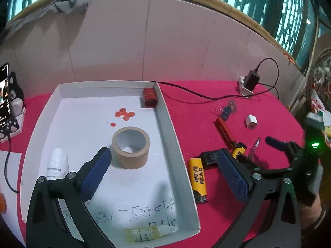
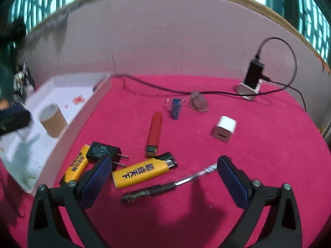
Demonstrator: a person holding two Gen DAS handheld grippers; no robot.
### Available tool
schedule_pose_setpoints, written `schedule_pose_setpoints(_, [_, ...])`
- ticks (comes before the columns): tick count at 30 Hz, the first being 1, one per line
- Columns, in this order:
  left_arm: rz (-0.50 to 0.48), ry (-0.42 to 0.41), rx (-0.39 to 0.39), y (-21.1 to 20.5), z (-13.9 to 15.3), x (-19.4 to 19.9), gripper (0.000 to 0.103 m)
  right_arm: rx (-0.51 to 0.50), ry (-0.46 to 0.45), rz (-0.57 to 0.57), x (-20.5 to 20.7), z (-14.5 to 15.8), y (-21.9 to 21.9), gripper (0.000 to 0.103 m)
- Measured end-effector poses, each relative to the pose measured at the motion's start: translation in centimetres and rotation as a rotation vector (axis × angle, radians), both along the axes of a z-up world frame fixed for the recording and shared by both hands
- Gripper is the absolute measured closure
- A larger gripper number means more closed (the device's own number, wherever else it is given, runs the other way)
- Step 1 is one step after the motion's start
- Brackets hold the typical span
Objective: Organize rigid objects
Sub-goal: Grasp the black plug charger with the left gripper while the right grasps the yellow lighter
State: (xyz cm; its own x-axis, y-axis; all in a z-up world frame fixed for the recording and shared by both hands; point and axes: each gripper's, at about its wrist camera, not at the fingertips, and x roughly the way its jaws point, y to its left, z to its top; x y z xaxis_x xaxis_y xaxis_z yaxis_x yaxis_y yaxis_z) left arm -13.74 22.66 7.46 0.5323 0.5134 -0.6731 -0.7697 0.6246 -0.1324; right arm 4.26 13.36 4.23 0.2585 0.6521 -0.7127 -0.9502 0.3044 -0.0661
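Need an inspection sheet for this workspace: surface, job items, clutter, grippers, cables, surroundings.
Surface: red cloth on the table.
Job's things: white tray holds tape roll, red spool, two bottles; outside lie two yellow lighters, black plug, white charger cube, red strip, pen, blue clip.
Clutter: red stains in tray.
Grippers: left gripper open above tray; right gripper open over pen.
Cables: black cable to docked device.
Surroundings: white panel wall, lattice windows.
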Motion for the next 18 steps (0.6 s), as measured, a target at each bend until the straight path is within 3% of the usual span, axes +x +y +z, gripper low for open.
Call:
schedule_pose_setpoints(3, [-0.008, 0.002, 0.005, 0.1, 0.1, -0.1, 0.0, -0.063, 0.038, 0.025, -0.5, -1.6, 1.3, 0.001])
schedule_pose_setpoints(5, [-0.021, 0.009, 0.008, 0.2, 0.1, 0.2, 0.0, -0.074, 0.003, 0.027, -0.8, -1.9, 1.5, 0.001])
schedule_pose_setpoints(11, [-0.09, 0.039, 0.023, -0.3, -0.2, 1.5, 0.0, -0.064, 0.017, 0.009, 2.5, -1.7, -1.4, 0.016])
schedule_pose_setpoints(13, [-0.127, 0.061, 0.026, -0.3, -0.3, 2.2, 0.0, -0.053, 0.088, -0.008, 4.8, -1.7, -2.3, 0.031])
schedule_pose_setpoints(15, [-0.215, 0.089, 0.019, -0.3, -0.6, 3.7, 0.0, -0.017, 0.126, -0.003, 6.4, -1.2, -3.0, 0.033])
schedule_pose_setpoints(18, [-0.305, 0.167, 0.044, -0.4, -1.4, 6.4, 0.004, -0.012, 0.095, 0.034, 6.2, -0.8, -2.6, 0.033])
